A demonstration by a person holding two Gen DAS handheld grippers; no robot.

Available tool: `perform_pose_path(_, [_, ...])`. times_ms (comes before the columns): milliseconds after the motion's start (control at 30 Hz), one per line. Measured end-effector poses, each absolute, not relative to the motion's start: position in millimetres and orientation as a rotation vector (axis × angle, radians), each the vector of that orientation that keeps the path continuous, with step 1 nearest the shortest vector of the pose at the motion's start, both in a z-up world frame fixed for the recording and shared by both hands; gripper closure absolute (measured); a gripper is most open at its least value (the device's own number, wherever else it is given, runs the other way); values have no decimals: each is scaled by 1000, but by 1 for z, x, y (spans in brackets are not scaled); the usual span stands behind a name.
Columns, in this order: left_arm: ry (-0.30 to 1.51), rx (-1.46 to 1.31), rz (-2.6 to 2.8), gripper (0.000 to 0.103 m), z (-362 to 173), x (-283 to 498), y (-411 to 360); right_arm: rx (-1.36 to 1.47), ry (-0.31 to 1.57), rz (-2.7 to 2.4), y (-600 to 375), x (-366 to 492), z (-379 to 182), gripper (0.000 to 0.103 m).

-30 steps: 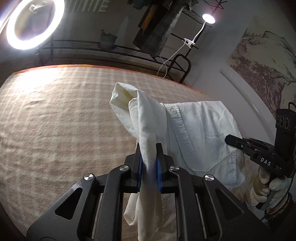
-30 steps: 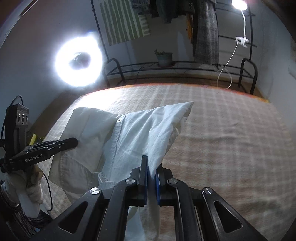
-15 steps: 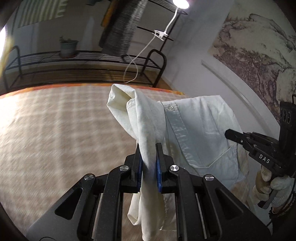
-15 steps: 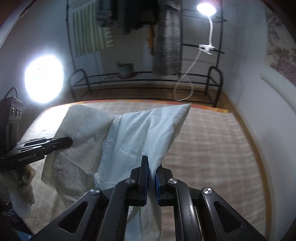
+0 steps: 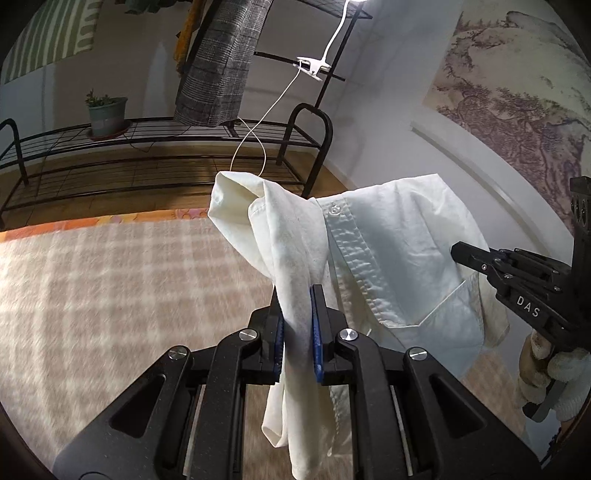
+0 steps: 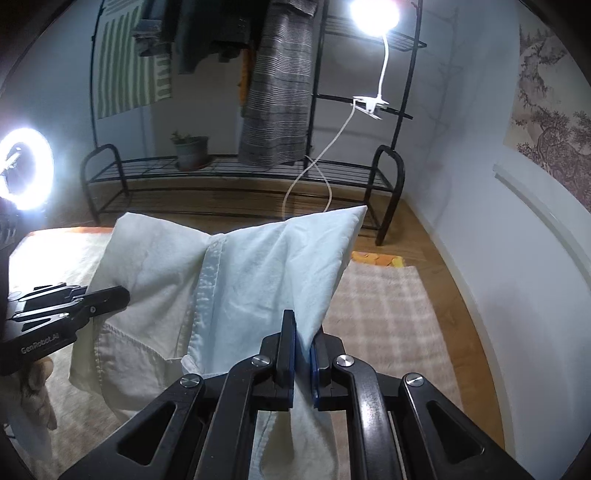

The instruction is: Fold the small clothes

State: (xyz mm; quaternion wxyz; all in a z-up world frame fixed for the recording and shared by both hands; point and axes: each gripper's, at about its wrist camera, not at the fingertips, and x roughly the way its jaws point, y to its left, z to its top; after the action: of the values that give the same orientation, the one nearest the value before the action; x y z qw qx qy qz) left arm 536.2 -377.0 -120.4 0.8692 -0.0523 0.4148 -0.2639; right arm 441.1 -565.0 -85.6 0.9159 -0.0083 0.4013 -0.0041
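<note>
A small white button shirt [image 5: 399, 266] with a chest pocket hangs in the air between my two grippers, above the checked beige blanket [image 5: 110, 288]. My left gripper [image 5: 297, 295] is shut on a bunched fold of the shirt at one side. My right gripper [image 6: 303, 325] is shut on the shirt's other side [image 6: 266, 266]. In the left wrist view the right gripper [image 5: 458, 253] shows at the right edge. In the right wrist view the left gripper [image 6: 122, 293] shows at the left. The shirt's lower part hangs behind the jaws.
A black metal rack [image 6: 236, 173] with a potted plant [image 6: 190, 149] and hanging clothes [image 6: 277, 92] stands beyond the blanket's far edge. A clip lamp [image 6: 373, 14] and a ring light [image 6: 24, 168] shine. A white wall [image 6: 517, 240] is at the right.
Both grippers have lifted and tilted up with the shirt. The blanket has dropped lower in both views and the rack and wall fill more of them. Both grips are unchanged.
</note>
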Motion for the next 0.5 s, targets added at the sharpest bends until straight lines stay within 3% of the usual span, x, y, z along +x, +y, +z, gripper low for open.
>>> perform_pose_path(367, [913,-70,-516,93,-159,571,-388,-41,887,-67,-589,488,-139,99])
perform_pose_path(500, [965,-67,-469,83,-173,582,-381,-76,936,-113,-591,501,-161,98])
